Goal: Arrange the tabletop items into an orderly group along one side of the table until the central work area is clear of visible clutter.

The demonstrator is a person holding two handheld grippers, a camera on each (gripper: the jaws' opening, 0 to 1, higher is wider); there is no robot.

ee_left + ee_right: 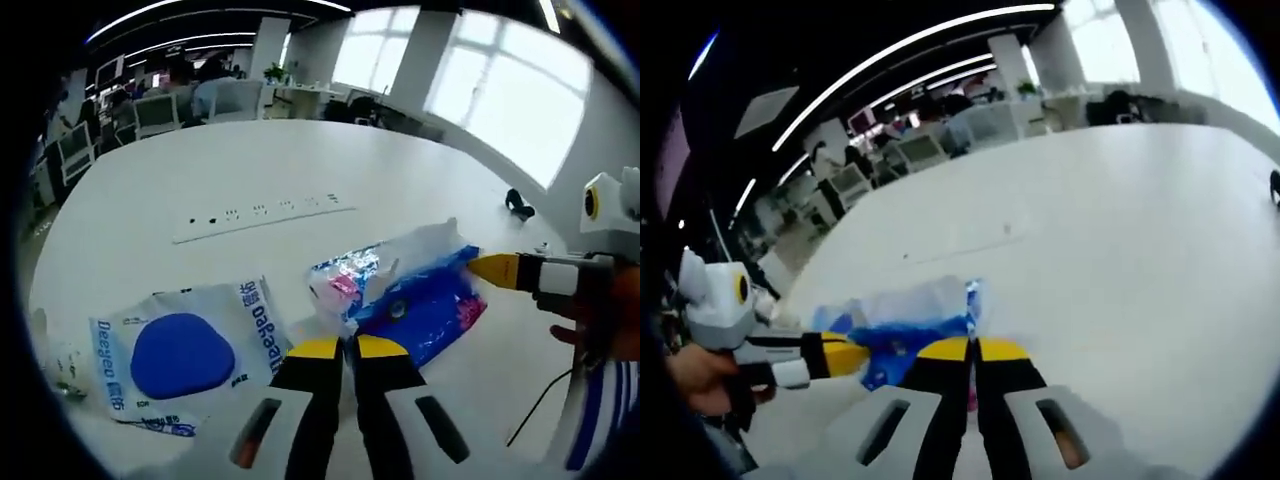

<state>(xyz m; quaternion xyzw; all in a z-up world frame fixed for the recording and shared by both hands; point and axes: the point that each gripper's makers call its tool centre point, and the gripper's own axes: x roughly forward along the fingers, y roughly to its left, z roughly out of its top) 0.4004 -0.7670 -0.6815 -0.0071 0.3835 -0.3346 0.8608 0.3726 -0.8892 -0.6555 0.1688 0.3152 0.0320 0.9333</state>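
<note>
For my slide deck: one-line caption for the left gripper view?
Left gripper closed over a white table, between a white packet and blue packet.

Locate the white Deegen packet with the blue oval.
In the left gripper view, the Deegen packet lies flat on the white table, lower left, beside the crumpled blue wrapper.

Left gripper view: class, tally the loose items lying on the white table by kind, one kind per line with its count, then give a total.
White Deeyeo packet with blue oval: 1
Blue and clear plastic bag: 1
Small black object near the far table edge: 1
Clear crumpled wrapper at the left edge: 1
Total: 4
</note>
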